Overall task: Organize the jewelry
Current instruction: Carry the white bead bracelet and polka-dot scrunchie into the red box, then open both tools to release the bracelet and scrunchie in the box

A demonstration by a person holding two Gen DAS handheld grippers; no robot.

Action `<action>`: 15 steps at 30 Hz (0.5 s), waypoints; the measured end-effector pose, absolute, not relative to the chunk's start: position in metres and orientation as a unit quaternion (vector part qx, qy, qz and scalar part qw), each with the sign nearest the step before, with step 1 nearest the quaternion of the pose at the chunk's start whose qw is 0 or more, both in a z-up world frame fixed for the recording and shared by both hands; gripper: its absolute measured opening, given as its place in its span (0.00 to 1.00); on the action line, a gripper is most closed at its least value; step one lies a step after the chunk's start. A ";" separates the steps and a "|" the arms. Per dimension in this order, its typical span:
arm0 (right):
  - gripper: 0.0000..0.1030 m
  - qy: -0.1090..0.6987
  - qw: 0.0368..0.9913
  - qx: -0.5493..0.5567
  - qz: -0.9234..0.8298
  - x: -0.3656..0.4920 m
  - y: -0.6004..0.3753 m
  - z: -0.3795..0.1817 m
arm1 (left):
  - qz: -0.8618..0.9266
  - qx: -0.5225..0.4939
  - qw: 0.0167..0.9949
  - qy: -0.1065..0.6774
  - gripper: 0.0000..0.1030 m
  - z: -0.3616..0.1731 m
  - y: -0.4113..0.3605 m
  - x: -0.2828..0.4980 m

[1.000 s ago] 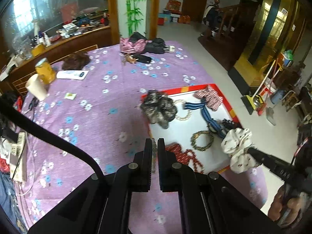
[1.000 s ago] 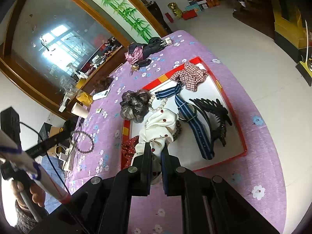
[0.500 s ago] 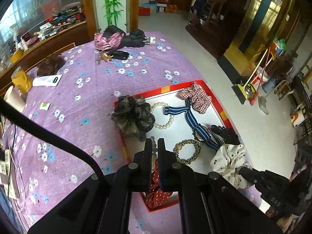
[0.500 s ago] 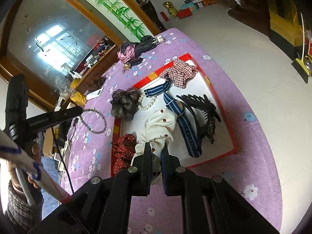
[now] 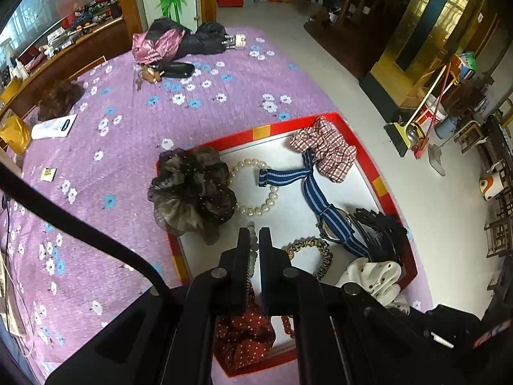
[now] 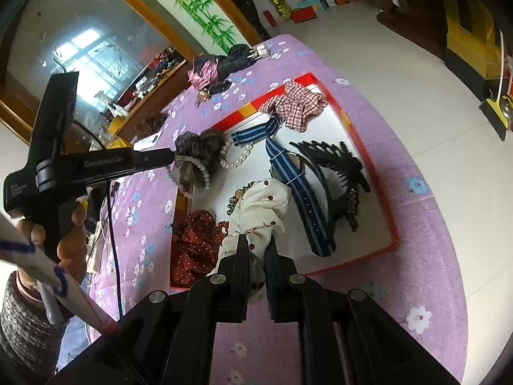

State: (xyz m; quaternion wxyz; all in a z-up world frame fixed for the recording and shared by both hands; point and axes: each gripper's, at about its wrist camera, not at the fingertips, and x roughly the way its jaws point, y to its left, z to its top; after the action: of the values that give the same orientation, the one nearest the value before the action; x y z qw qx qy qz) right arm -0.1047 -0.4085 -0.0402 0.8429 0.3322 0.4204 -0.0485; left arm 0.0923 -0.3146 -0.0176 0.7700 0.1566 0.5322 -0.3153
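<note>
L tool [image 6: 171, 157] clenched on pale bead bracelet [image 6: 195, 173], hung over red tray [image 5: 261, 133] near dark scrunchie [image 5: 190, 195]. R tool [image 6: 256, 243] gripped white dotted scrunchie [image 6: 259, 208]. Best: lower onto bare white spot, then release.

Small print is showing on the left gripper [image 6: 170, 157] and on a white packet [image 5: 54, 126], too blurred for reading.
</note>
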 end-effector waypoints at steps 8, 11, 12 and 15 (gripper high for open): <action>0.09 0.447 0.839 0.309 -0.042 -0.082 -0.400 -0.053 | -0.297 0.182 0.769 0.536 0.05 -0.041 -0.322 0.092; 0.09 0.456 0.837 0.299 -0.045 -0.076 -0.398 -0.059 | -0.289 0.188 0.768 0.540 0.05 -0.053 -0.322 0.094; 0.09 0.459 0.836 0.295 -0.046 -0.074 -0.399 -0.061 | -0.287 0.190 0.767 0.542 0.05 -0.056 -0.322 0.095; 0.09 0.465 0.833 0.294 -0.048 -0.070 -0.401 -0.067 | -0.281 0.191 0.765 0.547 0.05 -0.064 -0.320 0.098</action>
State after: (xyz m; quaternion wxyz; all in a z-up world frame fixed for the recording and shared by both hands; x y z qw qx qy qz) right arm -0.0703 -0.4012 -0.0669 0.8333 0.2945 0.4653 -0.0484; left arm 0.0980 -0.3203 -0.0636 0.7653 0.1912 0.5466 -0.2811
